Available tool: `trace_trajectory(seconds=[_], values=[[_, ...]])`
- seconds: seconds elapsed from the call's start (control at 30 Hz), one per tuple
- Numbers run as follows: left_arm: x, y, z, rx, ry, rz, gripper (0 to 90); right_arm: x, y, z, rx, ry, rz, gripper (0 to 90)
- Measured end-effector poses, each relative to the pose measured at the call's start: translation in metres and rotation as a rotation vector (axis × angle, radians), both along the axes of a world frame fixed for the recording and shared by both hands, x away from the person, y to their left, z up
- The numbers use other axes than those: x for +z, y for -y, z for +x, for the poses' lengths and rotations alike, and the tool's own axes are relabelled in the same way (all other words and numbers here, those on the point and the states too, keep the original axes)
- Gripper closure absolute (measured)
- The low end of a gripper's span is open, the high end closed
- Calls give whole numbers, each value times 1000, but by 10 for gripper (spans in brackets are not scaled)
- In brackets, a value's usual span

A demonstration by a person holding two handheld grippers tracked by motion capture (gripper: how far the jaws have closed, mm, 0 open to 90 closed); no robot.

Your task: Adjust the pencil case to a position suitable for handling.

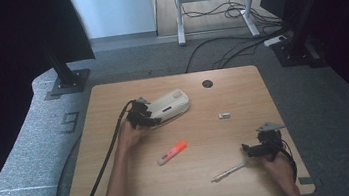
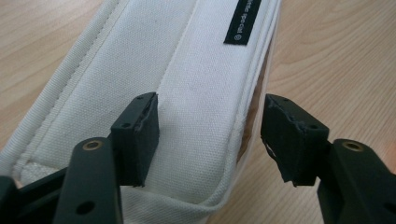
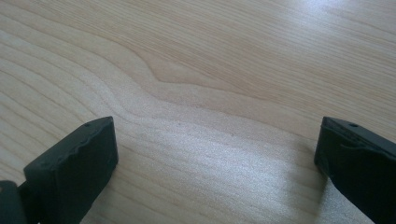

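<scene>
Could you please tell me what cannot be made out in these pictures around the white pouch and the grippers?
- White pouch: its far end is cut off by the top edge of the left gripper view; its label is too blurred to read.
- Left gripper: in the high view its jaw tips are too small to judge contact.
- Small white item: too small to identify in the high view.

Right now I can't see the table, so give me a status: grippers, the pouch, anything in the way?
Left hand-held gripper straddling white pouch end, not clamped. Right hand-held gripper open over bare table. Nothing in the way.
</scene>
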State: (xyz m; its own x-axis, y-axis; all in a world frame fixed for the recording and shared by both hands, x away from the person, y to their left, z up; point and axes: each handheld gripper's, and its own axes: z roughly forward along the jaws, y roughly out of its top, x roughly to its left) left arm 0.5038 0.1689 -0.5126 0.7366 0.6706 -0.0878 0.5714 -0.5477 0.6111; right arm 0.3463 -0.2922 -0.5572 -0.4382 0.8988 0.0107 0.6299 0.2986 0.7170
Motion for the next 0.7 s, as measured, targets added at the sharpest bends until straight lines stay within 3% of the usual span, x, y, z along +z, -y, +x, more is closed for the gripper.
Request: trace_trajectory(seconds=[0.3, 0.47, 0.57, 0.7], values=[[-1, -2, -23, 15, 22, 33, 423, 0, 0, 0, 0, 0, 0, 0], [-3, -13, -39, 26, 22, 7, 456, 0, 0, 0, 0, 0, 0, 0], [-6, -21, -52, 50, 17, -44, 464, 0, 0, 0, 0, 0, 0, 0], [-6, -25, -66, 62, 21, -39, 474, 0, 0, 0, 0, 0, 0, 0]])
